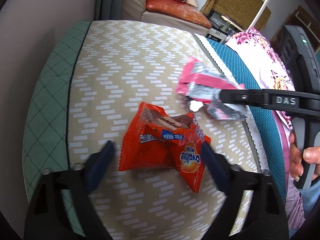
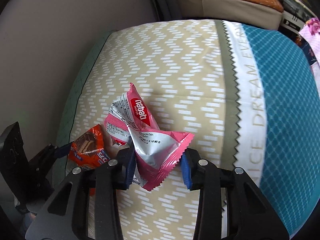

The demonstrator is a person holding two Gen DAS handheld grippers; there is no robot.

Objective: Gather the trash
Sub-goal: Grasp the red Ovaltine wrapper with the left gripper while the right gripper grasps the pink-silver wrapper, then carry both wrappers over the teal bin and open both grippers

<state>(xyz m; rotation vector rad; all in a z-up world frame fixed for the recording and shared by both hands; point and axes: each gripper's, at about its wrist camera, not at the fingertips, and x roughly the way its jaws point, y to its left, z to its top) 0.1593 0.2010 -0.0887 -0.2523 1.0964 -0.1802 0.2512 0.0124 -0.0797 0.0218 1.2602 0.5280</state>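
Surface: a bed cover (image 1: 124, 64) with a beige zigzag print, a sawtooth-edged white band and a teal quilted strip (image 2: 284, 92) along one side.
Orange wrapper (image 1: 162, 140): crumpled, lying on the beige print, between the two blue pads of the left gripper.
Left gripper (image 1: 158, 150): jaws apart; one pad stands clear of the wrapper's near edge, the other lies at its far edge, and whether that pad touches cannot be told.
Pink wrapper (image 2: 148, 138): crumpled, silver inner face showing, just beside the orange wrapper (image 2: 88, 150) on the same print.
Right gripper (image 2: 158, 166): jaws partly closed with the pink wrapper's lower fold between them; one pad meets the foil, the other sits at the crimped edge, and a firm clamp cannot be confirmed.
Right hand (image 1: 302, 160): fingers wrapped round the grey handle, seen from the left wrist view.
Background: a tan seat with an orange cushion (image 1: 176, 10) beyond the bed.
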